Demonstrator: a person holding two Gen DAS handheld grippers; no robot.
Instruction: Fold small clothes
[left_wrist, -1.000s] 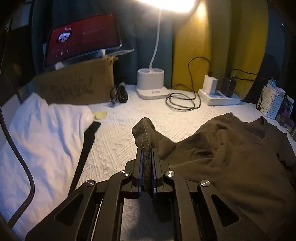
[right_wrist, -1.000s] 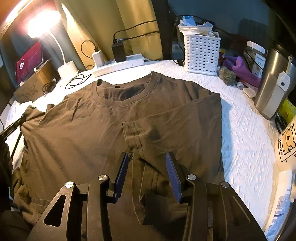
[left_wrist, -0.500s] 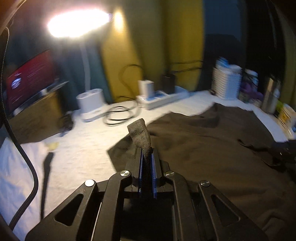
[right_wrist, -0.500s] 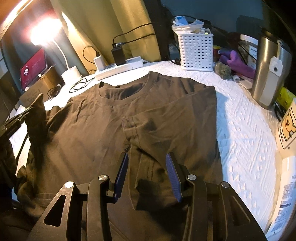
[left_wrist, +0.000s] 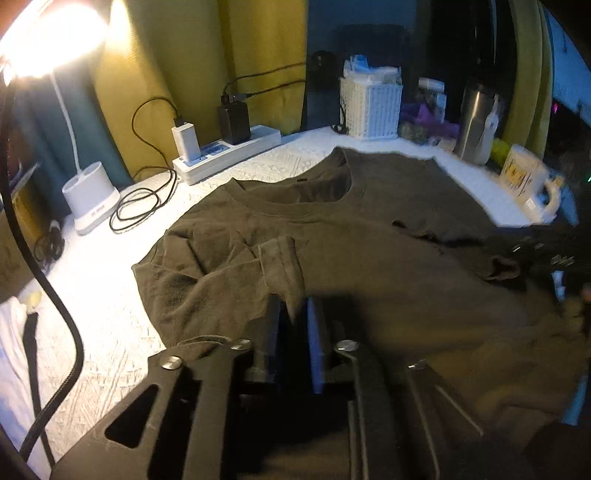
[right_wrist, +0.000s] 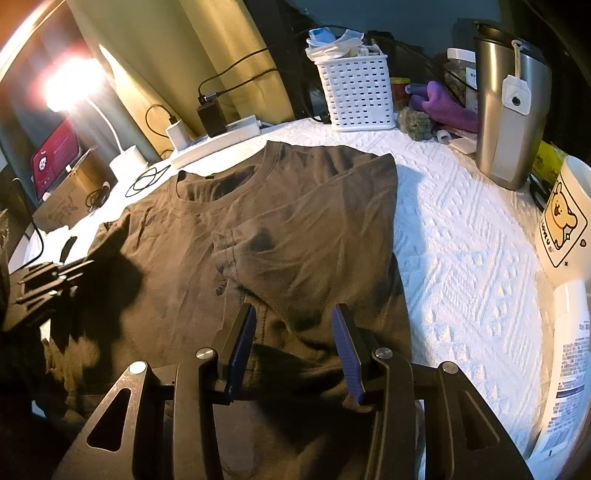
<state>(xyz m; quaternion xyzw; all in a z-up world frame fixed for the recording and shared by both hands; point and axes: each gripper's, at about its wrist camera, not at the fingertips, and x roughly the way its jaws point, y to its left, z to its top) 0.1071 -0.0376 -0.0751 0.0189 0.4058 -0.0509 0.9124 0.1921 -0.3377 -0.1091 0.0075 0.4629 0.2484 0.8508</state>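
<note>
Lamp glaring at far left, its white base sitting by a coiled cable. Power strip lying behind the shirt with two chargers plugged in. Dark olive shirt lying flat on the desk, which is wearing a white textured cover; collar pointing toward the strip. Left sleeve lying folded in over the chest. Left hand-held gripper hovering low over the shirt near that sleeve, jaws narrow with a small gap showing; sleeve edge sitting right at the tips, cannot tell if it is pinched. In the right wrist view the left gripper is showing at the left edge, casting a shadow on the cloth. Right sleeve also lying folded in across the front. Right hand-held gripper sitting wide apart over the lower shirt, blue pads gripping nothing. White basket standing behind the shirt, steel tumbler right of it, bear mug at far right.
</note>
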